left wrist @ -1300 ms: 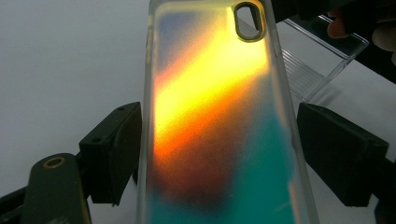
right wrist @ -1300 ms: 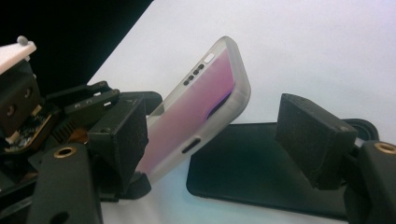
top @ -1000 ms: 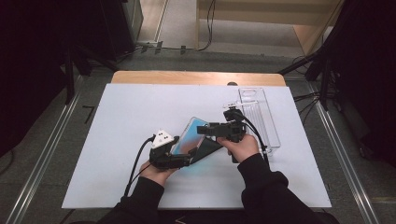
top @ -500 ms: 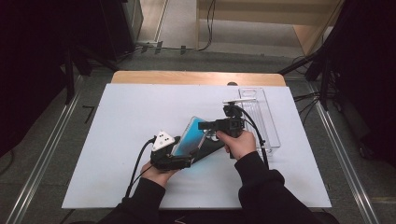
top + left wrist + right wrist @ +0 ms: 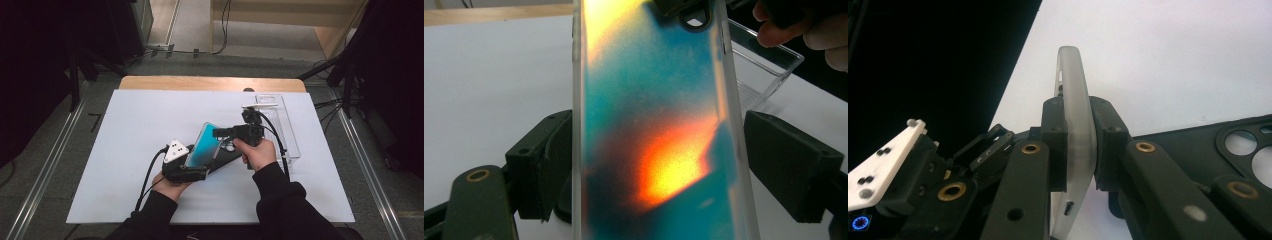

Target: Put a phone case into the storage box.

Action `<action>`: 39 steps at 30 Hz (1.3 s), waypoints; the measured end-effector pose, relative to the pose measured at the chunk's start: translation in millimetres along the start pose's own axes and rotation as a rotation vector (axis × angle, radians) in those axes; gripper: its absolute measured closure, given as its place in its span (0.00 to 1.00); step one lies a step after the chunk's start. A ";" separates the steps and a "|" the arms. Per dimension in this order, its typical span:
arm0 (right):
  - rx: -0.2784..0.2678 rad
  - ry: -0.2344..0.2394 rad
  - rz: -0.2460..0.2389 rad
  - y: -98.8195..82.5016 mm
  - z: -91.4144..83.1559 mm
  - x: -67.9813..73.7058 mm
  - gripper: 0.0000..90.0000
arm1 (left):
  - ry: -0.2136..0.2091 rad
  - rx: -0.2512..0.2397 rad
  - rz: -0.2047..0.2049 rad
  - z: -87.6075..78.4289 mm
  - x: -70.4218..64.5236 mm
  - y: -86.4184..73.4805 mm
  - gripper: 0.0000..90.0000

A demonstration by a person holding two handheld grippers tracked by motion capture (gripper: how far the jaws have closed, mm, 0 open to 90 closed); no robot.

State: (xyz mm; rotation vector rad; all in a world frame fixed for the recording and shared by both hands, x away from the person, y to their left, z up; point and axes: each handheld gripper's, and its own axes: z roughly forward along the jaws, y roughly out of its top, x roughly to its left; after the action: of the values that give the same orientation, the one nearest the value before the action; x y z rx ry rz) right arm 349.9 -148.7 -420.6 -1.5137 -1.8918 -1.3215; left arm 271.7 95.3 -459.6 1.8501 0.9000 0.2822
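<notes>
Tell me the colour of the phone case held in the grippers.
Teal-blue phone case with an orange-yellow sheen, frosted clear edges; left gripper view.

We see a translucent phone case (image 5: 202,145) washed teal with an orange-yellow glow, a black case (image 5: 1198,137), a clear tray (image 5: 285,125), and a white table (image 5: 125,130).

In the left gripper view, the phone case (image 5: 659,125) is cut off by the top and bottom edges, and its surface is blurred at close range. In the right gripper view, its lower end is hidden behind the right gripper (image 5: 1077,150). The black case (image 5: 1208,145) is cut off at the right edge. In the high view, the clear box (image 5: 280,125) is partly hidden by the right hand (image 5: 257,152).
</notes>
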 end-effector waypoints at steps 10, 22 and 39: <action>-0.020 -0.063 -0.059 0.7 -6.9 4.8 0.86 | -0.019 0.045 -0.015 -10.5 3.3 12.4 0.16; -0.036 -0.164 -0.203 -4.4 -13.5 13.5 0.85 | -0.130 0.219 -0.072 -10.1 16.7 24.6 0.16; 0.003 -0.151 -0.463 -14.8 -30.8 29.7 0.85 | -0.236 0.378 0.002 -10.3 34.7 53.3 0.34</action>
State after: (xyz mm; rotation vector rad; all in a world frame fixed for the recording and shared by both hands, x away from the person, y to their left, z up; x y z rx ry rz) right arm 318.5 -157.9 -389.4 -1.2455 -2.4448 -1.4165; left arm 314.3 115.5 -415.6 2.1755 0.8261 -0.1145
